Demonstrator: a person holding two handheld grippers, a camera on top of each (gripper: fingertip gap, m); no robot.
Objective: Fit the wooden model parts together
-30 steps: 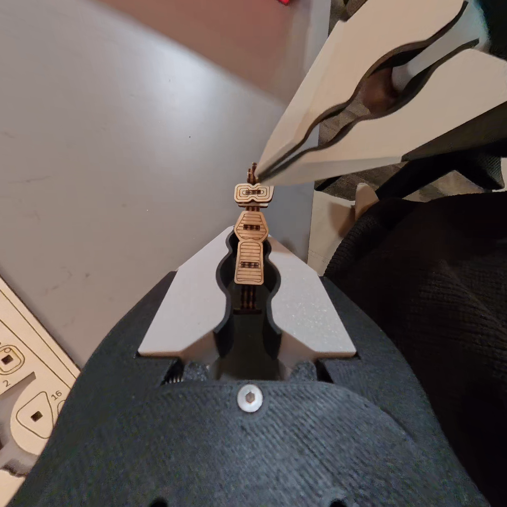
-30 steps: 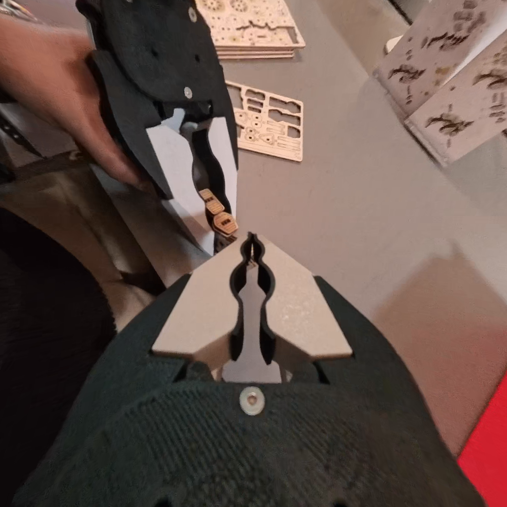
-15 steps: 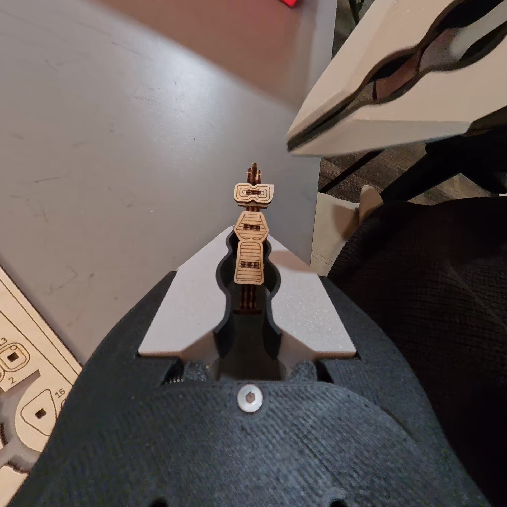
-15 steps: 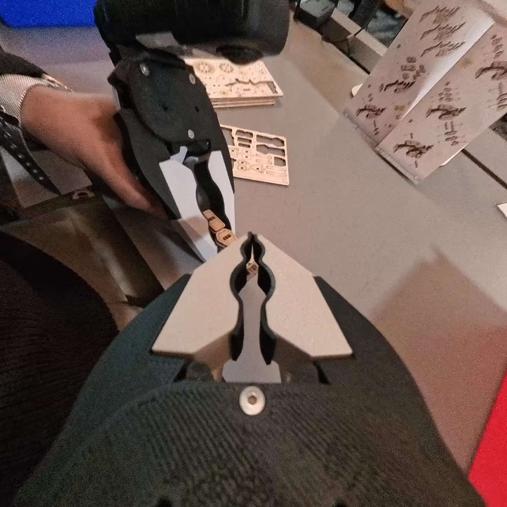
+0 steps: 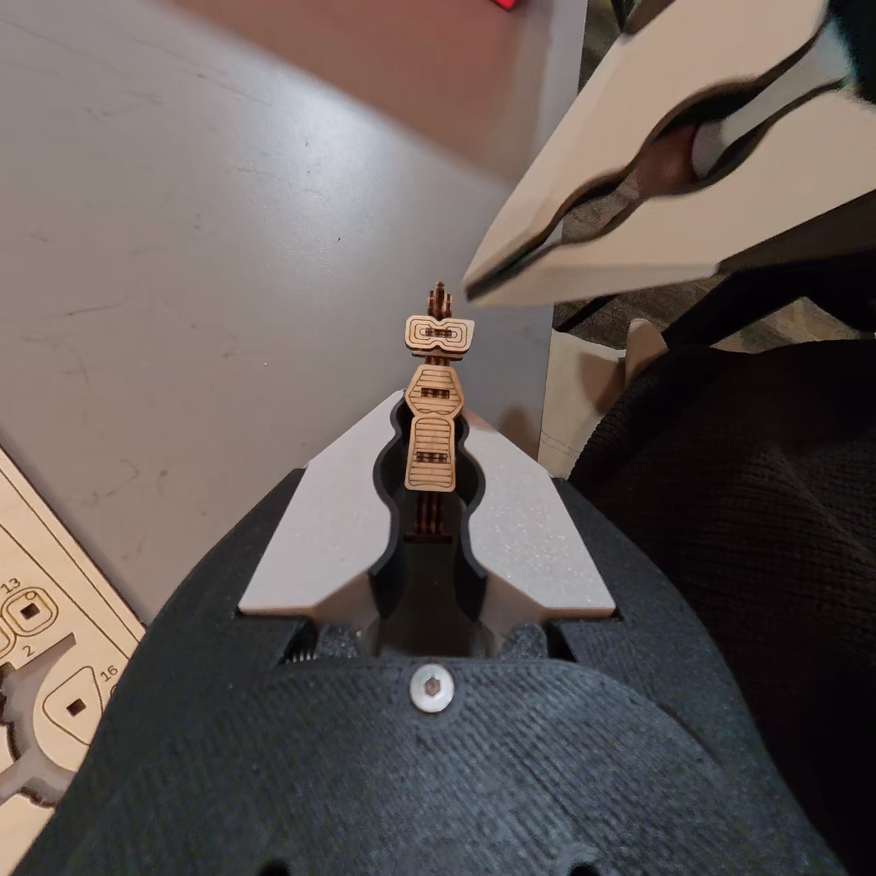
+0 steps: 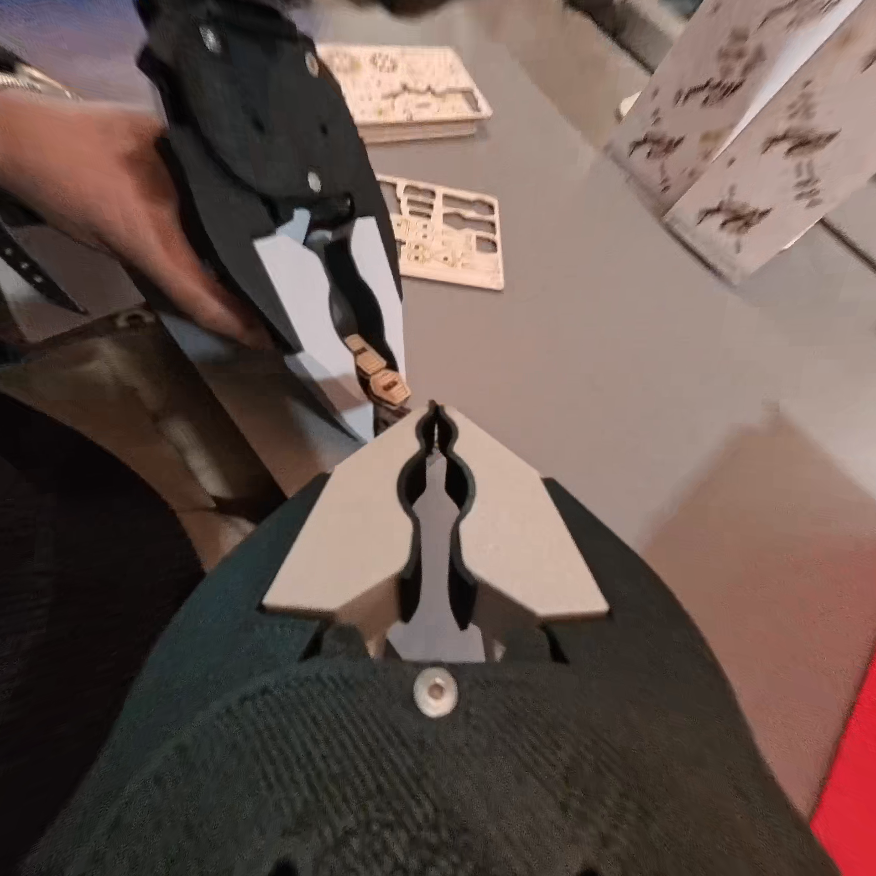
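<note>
The small pale laser-cut wooden model assembly (image 5: 433, 412), three slatted plates strung on a dark slotted spine, stands upright in the left claw (image 5: 430, 429), whose jaws are closed on its lower plates, the top plate and spine tip projecting beyond the tips. The right claw (image 5: 467, 289), pressed to the spine tip a second ago and lifted well clear half a second ago, has come back down and now sits just beside the tip, apparently not touching. Its jaws are closed to a hairline; whether a small part sits between them cannot be told through the blur. Judgement: another pressing or seating attempt is imminent. The grey desk (image 5: 189, 237) lies beneath, with a cut-out wooden parts sheet (image 6: 450, 237) beyond.
</note>
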